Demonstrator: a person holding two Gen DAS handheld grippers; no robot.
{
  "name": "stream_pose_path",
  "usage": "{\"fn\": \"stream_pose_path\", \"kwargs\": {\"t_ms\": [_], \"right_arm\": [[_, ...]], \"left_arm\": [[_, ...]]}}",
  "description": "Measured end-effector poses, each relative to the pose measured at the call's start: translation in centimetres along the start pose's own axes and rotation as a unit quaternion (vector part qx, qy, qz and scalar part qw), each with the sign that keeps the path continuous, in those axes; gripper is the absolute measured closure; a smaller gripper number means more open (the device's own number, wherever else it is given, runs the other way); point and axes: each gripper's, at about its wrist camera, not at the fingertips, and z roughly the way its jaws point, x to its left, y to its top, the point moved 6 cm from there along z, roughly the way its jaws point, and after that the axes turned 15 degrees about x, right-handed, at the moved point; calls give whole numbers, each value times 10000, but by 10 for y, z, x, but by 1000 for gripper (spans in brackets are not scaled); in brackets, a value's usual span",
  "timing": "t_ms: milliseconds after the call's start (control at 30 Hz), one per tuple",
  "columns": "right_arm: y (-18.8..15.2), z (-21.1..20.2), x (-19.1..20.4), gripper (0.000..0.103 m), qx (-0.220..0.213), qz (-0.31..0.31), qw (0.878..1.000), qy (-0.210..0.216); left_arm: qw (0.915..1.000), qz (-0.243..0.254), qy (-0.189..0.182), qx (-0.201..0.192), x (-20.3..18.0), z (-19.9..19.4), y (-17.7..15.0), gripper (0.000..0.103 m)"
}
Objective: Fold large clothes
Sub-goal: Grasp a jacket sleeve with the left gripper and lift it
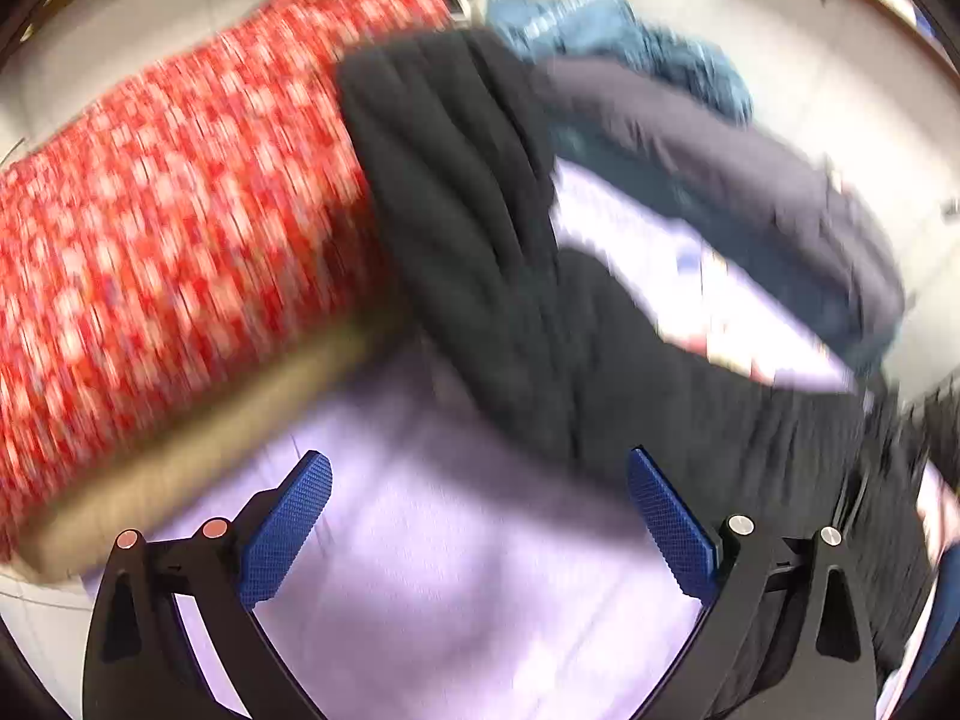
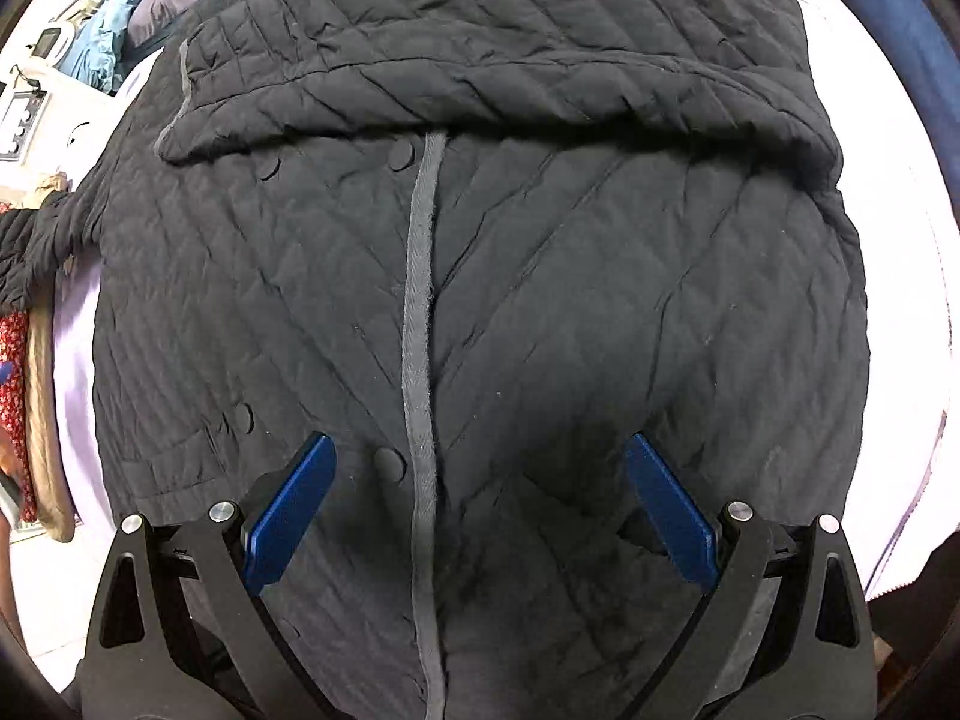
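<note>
**Both grippers empty over a half-folded quilted coat**

Nearest in the right wrist view, the right gripper stands with its blue pads wide apart, gripping nothing, poised directly above the black quilted coat. The coat lies spread front-up on a pale lilac sheet, its grey placket strip running away from the camera between the pads, with round snap buttons beside it. Farther off, a sleeve lies folded across the chest.

The left gripper is likewise open and empty, hovering over bare sheet, with the coat's dark sleeve or edge beyond it. Past that lie a red patterned cushion or blanket and, farthest, a crumpled blue garment.

By my reading, the fold is mid-course: one sleeve looks tucked in, and the body has yet to be doubled over. The next move would call for each gripper to close on a hem corner or side edge, pinching all the quilted layers, and for both to lift evenly so the tucked sleeve is not dragged loose.

The left wrist view is heavily smeared, so which part of the coat it shows is unclear. The coat's hem is cut off below the right gripper, and the other sleeve cannot be placed with confidence.
</note>
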Motion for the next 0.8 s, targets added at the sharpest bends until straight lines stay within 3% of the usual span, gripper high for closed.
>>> {"fn": "stream_pose_path", "kwargs": {"t_ms": [67, 233, 333, 400, 433, 500, 600, 800], "right_arm": [[3, -9, 6, 7, -146, -49, 9999, -12], [2, -30, 19, 7, -450, -92, 9989, 82], [-7, -35, 22, 7, -465, -147, 9988, 67], [-16, -36, 16, 7, -465, -167, 9988, 49], [-20, -36, 14, 7, -465, -148, 9988, 46], [-27, -30, 7, 7, -453, -59, 9989, 73], [-31, -23, -9, 7, -403, 171, 9989, 154], [-31, -22, -34, 7, -476, 609, 9959, 461]], "left_arm": [[9999, -88, -60, -119, 3, -3, 23, 6], [9998, -177, 121, 27, 4, 24, 59, 11], [9988, -63, 273, 410, -1, 52, 58, 40], [9984, 21, 171, 545, -7, 64, 54, 62], [9980, 61, 201, 596, -9, 69, 50, 66], [9978, 109, 158, 633, -11, 74, 45, 83], [9984, 107, 65, 553, -13, 71, 42, 91], [9987, 398, -328, 22, -53, 22, 65, 93]]}}
